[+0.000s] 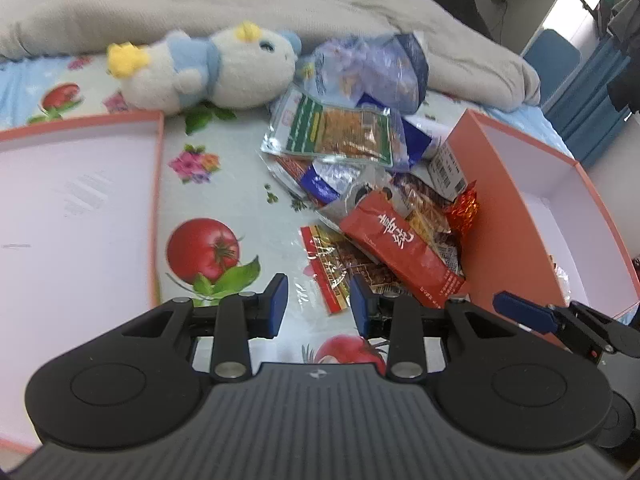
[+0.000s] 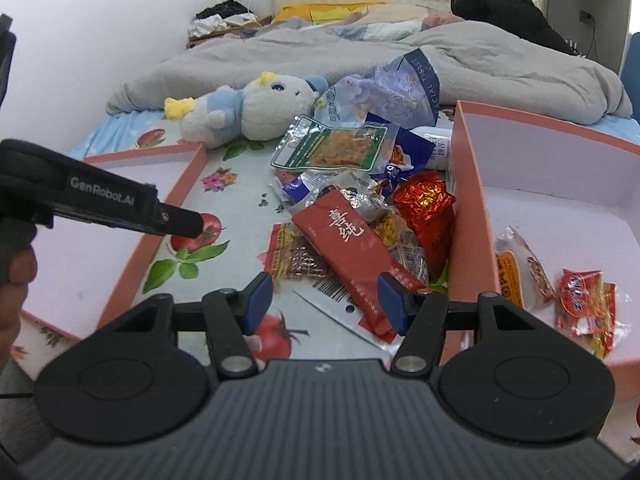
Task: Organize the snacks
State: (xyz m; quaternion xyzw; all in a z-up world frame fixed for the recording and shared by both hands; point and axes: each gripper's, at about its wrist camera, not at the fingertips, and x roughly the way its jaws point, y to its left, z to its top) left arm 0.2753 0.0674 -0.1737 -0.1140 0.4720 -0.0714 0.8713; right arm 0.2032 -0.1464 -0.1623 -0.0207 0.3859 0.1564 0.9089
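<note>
Both my hand-held grippers, left [image 1: 318, 306] and right [image 2: 326, 300], hang empty with jaws apart over the snack pile [image 2: 360, 208] on the bed, between two orange-rimmed boxes, the right box [image 2: 532, 216] holding a few packets.

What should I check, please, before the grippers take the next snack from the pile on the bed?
1. Left gripper empty, nothing between its fingers: ok.
2. Right gripper empty: ok.
3. Long red packet on top of the pile, reachable: ok.
4. Right box has free floor beside the snacks already inside: ok.
5. Left box free to receive snacks: ok.
6. Plush toy apart from the pile: cannot tell; it lies right beside it.
</note>
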